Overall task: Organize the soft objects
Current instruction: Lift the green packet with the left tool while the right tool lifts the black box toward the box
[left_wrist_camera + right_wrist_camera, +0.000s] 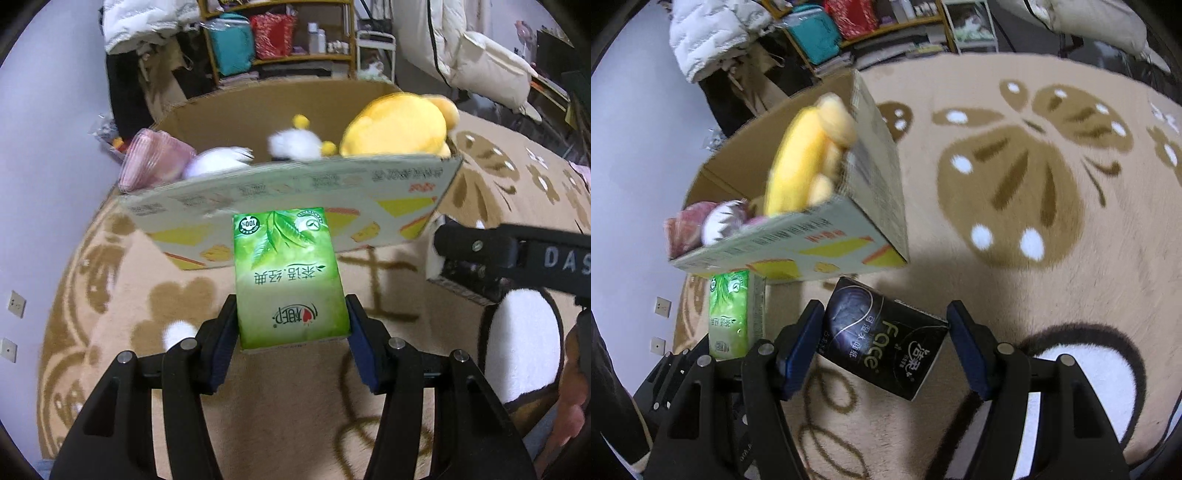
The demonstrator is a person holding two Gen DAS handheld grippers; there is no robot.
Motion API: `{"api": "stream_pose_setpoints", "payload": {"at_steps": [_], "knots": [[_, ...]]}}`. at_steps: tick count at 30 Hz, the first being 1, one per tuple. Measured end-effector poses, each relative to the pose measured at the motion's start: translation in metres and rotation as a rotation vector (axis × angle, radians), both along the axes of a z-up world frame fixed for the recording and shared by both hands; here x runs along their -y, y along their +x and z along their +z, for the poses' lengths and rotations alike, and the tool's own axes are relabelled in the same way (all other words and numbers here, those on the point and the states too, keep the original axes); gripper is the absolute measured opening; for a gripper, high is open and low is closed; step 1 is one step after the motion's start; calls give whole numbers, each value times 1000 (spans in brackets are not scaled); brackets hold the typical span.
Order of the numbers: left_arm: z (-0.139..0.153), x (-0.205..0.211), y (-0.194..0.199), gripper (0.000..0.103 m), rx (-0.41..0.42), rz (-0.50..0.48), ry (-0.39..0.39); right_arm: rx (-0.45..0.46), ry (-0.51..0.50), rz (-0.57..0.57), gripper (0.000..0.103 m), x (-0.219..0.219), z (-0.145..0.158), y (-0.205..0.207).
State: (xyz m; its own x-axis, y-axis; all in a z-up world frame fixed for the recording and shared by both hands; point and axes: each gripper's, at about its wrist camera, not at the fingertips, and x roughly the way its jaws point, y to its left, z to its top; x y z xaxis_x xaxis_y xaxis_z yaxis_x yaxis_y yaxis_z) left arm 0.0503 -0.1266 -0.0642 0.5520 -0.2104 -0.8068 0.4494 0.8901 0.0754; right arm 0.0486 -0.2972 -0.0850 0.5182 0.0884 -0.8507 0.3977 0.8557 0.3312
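The left gripper (pixel 291 317) is clamped on a green tissue pack (pixel 290 277), its blue pads pressing the pack's two long sides near the lower end, so the pack juts forward over the rug (pixel 122 295) toward the cardboard box (pixel 295 192). The right gripper (pixel 886 328) holds a black tissue pack (pixel 882 339) slantwise between its fingers: the left pad presses one edge and the right pad meets the far corner. The box, just ahead, contains a yellow plush (pixel 395 129), white plush pieces and a pink item.
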Motion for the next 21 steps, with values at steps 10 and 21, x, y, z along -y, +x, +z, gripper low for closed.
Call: {"api": "stream_pose_setpoints", "payload": {"at_steps": [10, 21], "knots": [[35, -37, -12, 54, 113, 77, 3, 146, -58, 51, 72, -16, 52, -14], [84, -57, -7, 54, 236, 129, -39, 274, -114, 107, 72, -33, 89, -18]]}}
